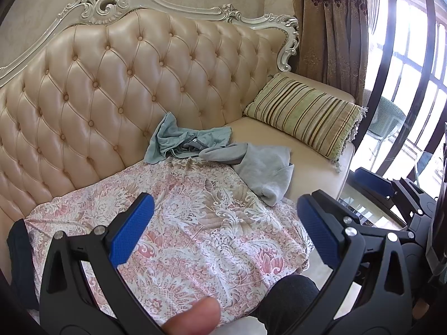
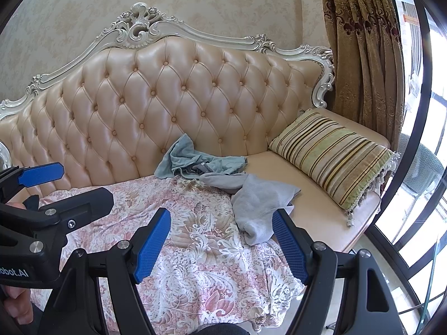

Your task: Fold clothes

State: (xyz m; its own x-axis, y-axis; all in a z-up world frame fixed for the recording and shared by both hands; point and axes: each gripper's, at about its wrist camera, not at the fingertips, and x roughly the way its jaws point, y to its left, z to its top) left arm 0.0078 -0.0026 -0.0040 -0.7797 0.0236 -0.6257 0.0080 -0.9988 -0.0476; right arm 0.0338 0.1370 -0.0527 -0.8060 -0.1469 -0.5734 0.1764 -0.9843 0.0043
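Note:
A crumpled teal garment [image 1: 178, 139] [image 2: 195, 162] lies against the sofa's tufted back. A grey garment [image 1: 262, 167] [image 2: 259, 206] lies bunched beside it, partly on the floral seat cover [image 1: 195, 223] [image 2: 209, 256]. My left gripper [image 1: 225, 223] hovers open above the floral cover, well short of both garments, with nothing between its blue pads. My right gripper [image 2: 220, 240] is open too, nearer the grey garment, whose lower end sits just beyond its right pad [image 2: 289, 245]. The left gripper [image 2: 86, 182] also shows at the left of the right wrist view.
A striped cushion [image 1: 304, 111] [image 2: 332, 156] leans on the sofa's right arm. Bare beige seat [image 1: 315, 173] lies between cushion and clothes. A dark cloth [image 1: 19, 251] sits at the cover's left end. A glass table [image 1: 363, 212] and window are to the right. A thumb [image 1: 192, 315] and knee [image 1: 293, 293] are near.

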